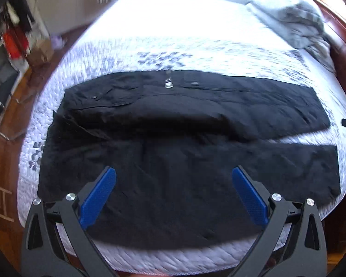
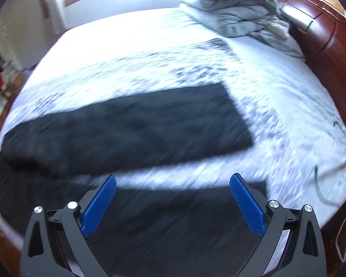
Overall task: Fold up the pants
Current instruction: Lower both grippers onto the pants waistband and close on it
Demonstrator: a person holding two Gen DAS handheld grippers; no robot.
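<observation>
Black pants (image 1: 184,124) flat on quilt (image 1: 196,46); no legible writing.

Black pants (image 1: 186,138) spread flat on the bed, unfolded. Waist left, legs running right, slightly apart with a gap between cuffs. Buttoned pocket and small metal fastener visible near waist.

A white quilted bed (image 1: 196,46) fills the room. A crumpled grey blanket (image 2: 240,13) lies near its wooden headboard (image 2: 329,46).
</observation>
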